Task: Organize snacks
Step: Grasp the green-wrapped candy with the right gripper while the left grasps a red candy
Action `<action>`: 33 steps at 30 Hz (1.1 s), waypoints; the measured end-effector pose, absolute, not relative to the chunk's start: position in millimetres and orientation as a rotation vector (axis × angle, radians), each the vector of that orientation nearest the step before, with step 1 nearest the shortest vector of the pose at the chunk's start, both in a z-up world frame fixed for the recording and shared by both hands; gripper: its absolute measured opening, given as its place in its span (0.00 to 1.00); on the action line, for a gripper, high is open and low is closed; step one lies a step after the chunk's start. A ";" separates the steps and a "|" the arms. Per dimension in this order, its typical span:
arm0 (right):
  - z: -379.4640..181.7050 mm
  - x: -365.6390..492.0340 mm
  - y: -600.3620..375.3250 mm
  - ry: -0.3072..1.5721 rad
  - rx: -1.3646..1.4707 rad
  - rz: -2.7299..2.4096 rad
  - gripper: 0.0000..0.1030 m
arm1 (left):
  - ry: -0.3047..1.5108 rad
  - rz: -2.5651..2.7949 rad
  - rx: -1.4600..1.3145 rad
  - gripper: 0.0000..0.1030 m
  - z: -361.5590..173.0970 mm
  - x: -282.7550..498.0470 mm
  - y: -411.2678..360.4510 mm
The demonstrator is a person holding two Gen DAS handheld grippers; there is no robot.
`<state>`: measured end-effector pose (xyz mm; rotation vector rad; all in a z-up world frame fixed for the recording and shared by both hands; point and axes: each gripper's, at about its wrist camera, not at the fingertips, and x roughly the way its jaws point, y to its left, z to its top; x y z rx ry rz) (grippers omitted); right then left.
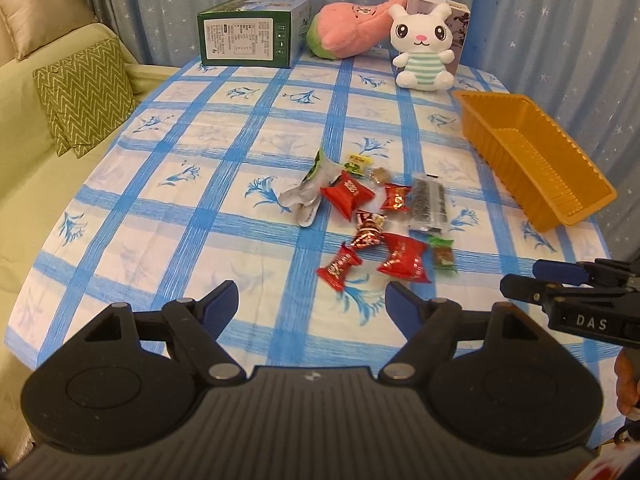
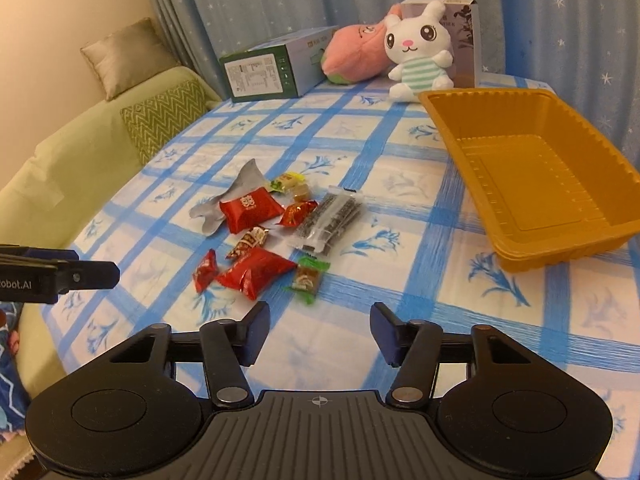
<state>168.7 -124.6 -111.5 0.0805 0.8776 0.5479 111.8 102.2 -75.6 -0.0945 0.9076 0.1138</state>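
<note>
Both my left gripper (image 1: 312, 304) and right gripper (image 2: 318, 330) hang wide and empty, so I'd drop onto the nearest red snack (image 2: 256, 272) squarely, then carry it to the orange tray (image 2: 600, 248) off right.

Star-dotted blue curtains (image 1: 540, 20) hang behind a green sofa (image 1: 48, 168) with cushions (image 1: 86, 92).

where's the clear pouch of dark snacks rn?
The clear pouch lies flat on the checked tablecloth, at the right edge of the snack pile in both views, between the small red candy and the empty orange tray.
</note>
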 end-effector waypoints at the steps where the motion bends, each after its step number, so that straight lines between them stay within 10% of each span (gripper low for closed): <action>1: -113.2 171.9 -121.6 0.878 0.086 0.549 0.52 | 0.911 0.110 -0.091 0.75 -77.4 115.2 104.2; 33: -154.8 221.6 -54.2 0.939 -0.002 0.422 0.29 | 0.998 -0.100 -0.002 0.63 -127.0 181.4 132.9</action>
